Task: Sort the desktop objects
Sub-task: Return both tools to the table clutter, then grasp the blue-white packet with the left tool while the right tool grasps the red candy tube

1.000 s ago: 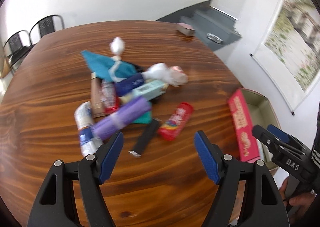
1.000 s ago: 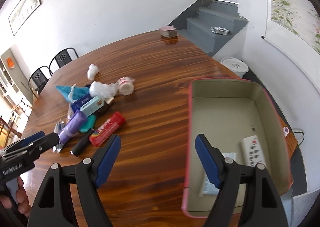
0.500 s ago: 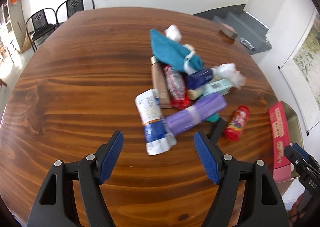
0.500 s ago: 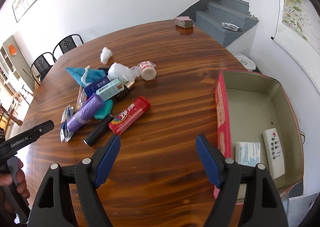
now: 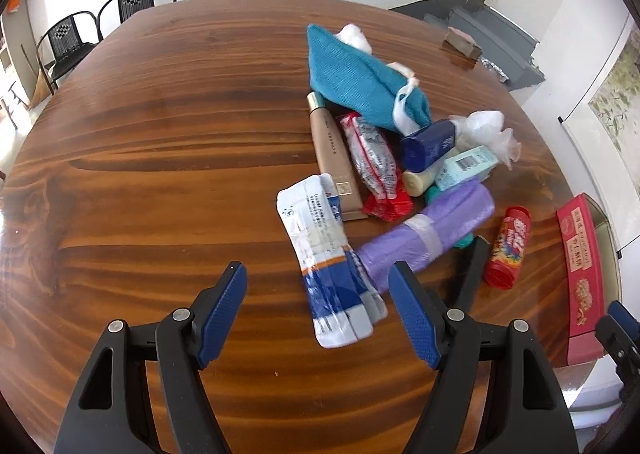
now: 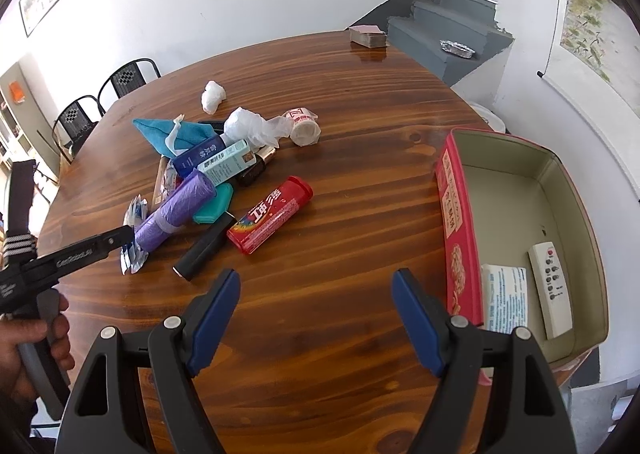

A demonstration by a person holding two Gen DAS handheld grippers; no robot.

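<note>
On the round wooden table [image 5: 160, 141], your left tongs [image 5: 318, 308] have swung over the pile, released, with the blue-and-white packet [image 5: 326, 254] now just ahead between their jaws. Your right tongs [image 6: 316, 312] hang released and empty, the red box [image 6: 576, 189] to their right, so a first pick looks ready.

Left tool [image 5: 318, 290] lower, nearer blue-white packet [image 5: 326, 254] — pile enlarged

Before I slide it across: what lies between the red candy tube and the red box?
Only bare table between the red candy tube and the red box, shown in the right wrist view.
</note>
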